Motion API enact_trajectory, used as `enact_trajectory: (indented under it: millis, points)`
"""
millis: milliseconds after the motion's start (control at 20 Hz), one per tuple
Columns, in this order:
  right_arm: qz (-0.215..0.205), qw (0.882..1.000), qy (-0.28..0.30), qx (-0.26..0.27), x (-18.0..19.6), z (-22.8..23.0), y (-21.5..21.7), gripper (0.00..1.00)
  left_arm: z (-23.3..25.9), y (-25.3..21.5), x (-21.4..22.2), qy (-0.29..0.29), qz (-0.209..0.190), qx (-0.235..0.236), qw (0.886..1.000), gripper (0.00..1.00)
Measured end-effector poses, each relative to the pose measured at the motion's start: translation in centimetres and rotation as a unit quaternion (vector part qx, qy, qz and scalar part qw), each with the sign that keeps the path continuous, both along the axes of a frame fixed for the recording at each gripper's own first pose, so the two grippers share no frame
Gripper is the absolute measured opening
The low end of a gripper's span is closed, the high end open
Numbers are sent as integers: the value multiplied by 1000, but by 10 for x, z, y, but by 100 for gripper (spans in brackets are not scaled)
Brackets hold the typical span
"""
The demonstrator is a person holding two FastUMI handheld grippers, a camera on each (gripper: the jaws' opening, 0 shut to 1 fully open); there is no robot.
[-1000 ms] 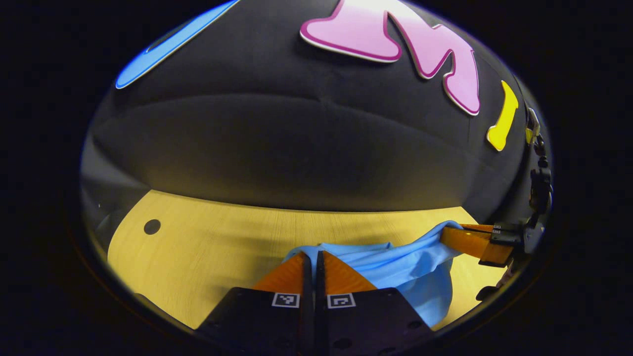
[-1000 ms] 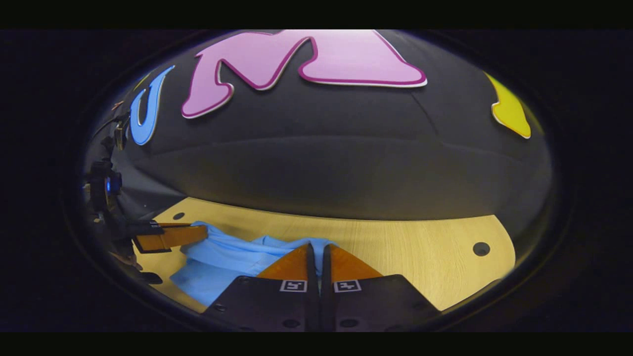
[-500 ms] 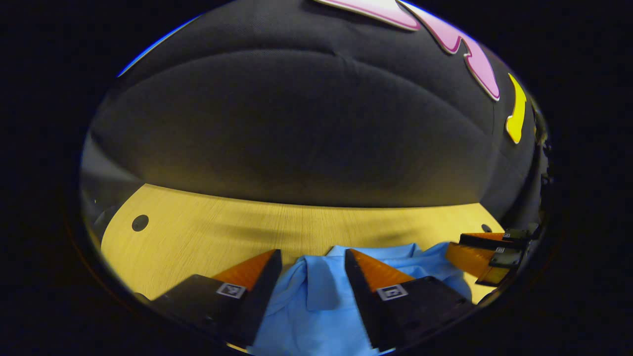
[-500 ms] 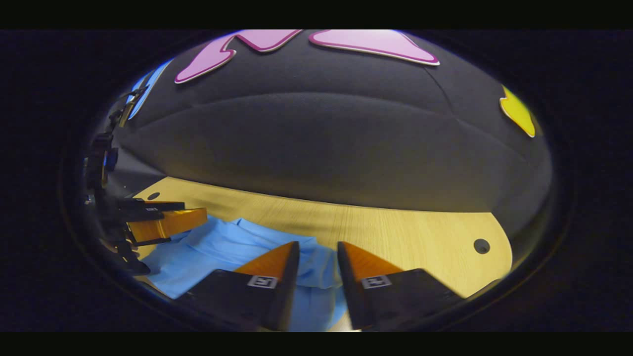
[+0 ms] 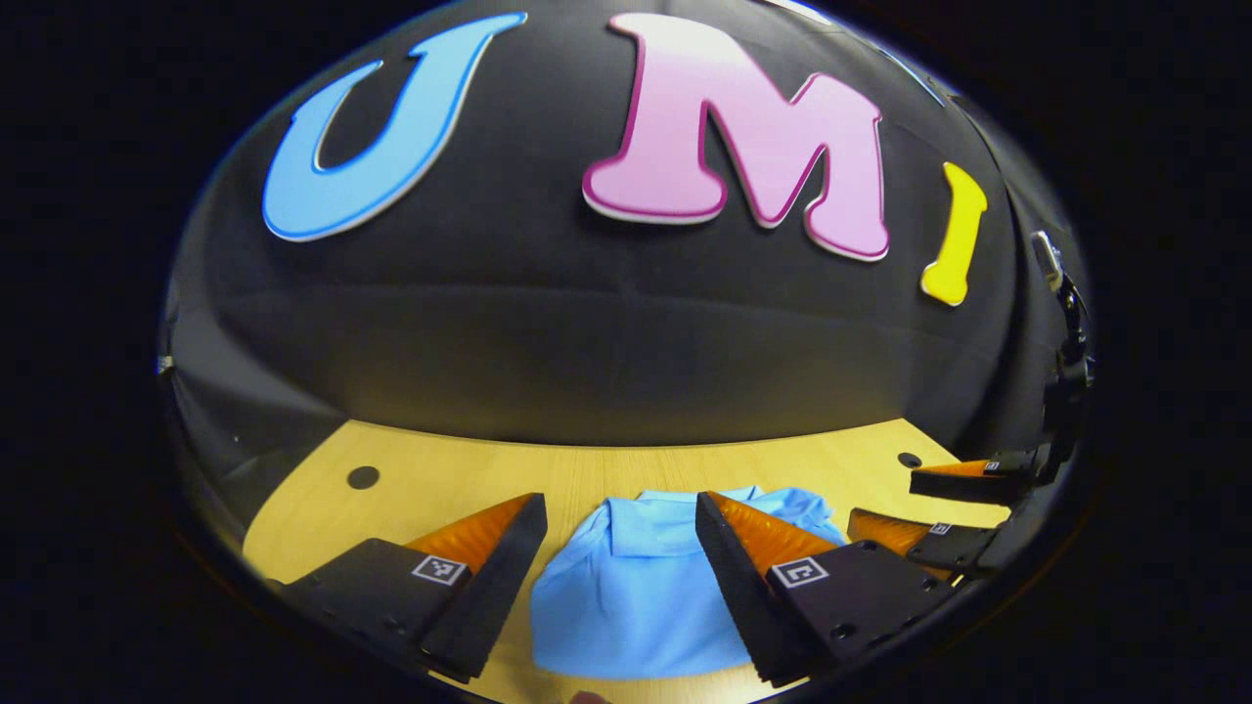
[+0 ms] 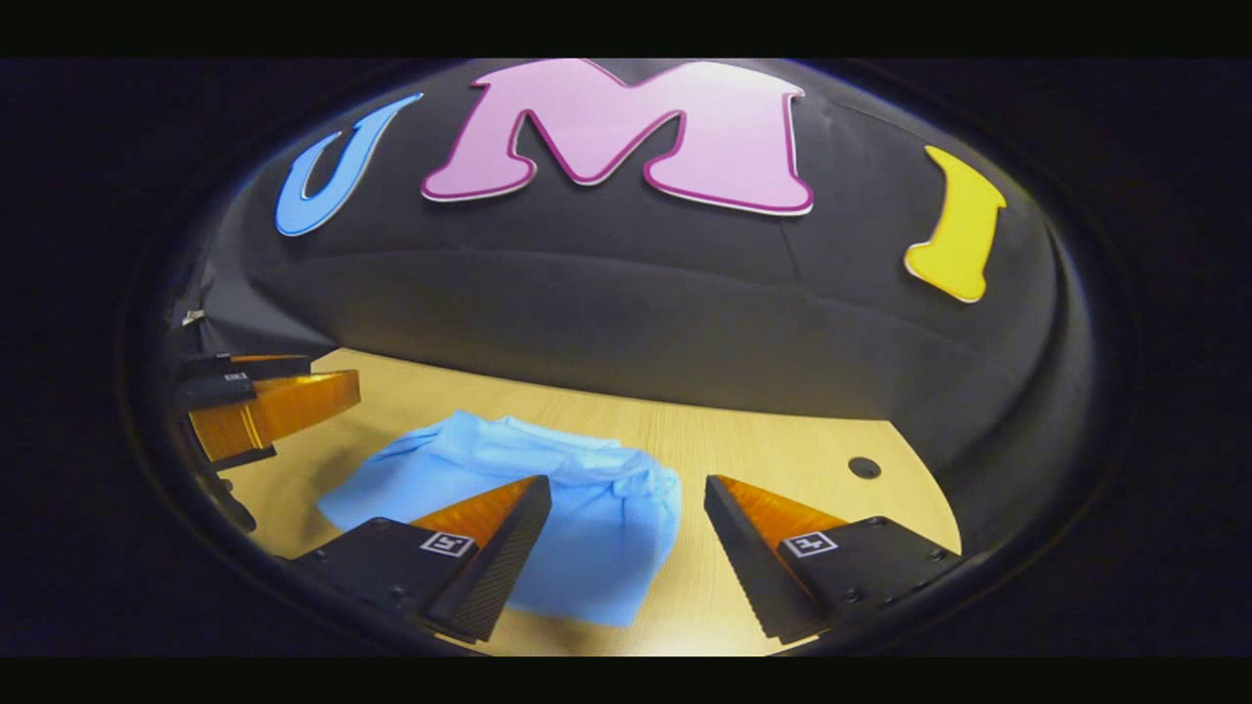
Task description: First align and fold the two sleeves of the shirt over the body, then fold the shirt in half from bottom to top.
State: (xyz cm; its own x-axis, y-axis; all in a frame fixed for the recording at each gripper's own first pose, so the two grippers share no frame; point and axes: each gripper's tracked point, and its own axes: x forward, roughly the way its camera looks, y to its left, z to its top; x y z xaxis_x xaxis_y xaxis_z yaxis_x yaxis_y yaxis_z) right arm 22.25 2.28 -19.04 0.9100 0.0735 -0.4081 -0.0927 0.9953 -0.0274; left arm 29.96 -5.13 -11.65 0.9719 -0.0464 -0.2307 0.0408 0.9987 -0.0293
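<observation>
The shirt (image 5: 636, 582) lies flat on the wooden surface (image 5: 460, 479) as a compact blue packet, sleeves tucked in and body doubled over, so both folds look done. Its collar sits at the edge nearest the booth wall, and the doubled fold edge faces away from that wall, toward the cameras. In the left gripper view the packet looks a little longer from collar to fold than across; in the right gripper view it looks wider, so I cannot say firmly which way its long axis runs.

The left tongs (image 5: 621, 513) are released, fingers spread wide with the shirt showing between them, apparently raised above the cloth and touching nothing. The right tongs (image 6: 626, 494) are likewise spread and empty, poised over the shirt's right edge, one finger over the cloth and the other over bare wood. Each pair also appears at the edge of the other's view, beside the shirt.

Both stand clear probably because the packet holds its shape by itself; gripping it now would only disturb the fold.
</observation>
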Motion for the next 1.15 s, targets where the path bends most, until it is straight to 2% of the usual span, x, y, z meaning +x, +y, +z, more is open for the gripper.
enact_trajectory:
  millis: [200, 350, 550, 650, 750, 900, 1150]
  points:
    - [-1, 1000, -15, -11, -83, 42, 1, 98, 42, -8, -95, -24, -10, 8, 1000, 97]
    - [6, 1000, -21, 21, -146, 79, 8, 98, 73, -17, -165, -42, -13, 4, 999, 97]
    - [24, 998, -50, 27, -218, 132, 9, 98, 100, -13, -260, -56, 19, -30, 998, 97]
    - [31, 997, -71, 28, -247, 158, 9, 97, 108, -14, -303, -65, 20, -54, 996, 97]
    - [29, 994, -97, 41, -272, 180, 11, 97, 111, -4, -341, -77, 23, -46, 996, 97]
    - [29, 991, -121, 46, -311, 198, 22, 97, 114, 4, -379, -84, 28, -44, 995, 97]
    - [47, 991, -121, 35, -358, 196, 43, 97, 112, 11, -421, -90, 29, -31, 995, 97]
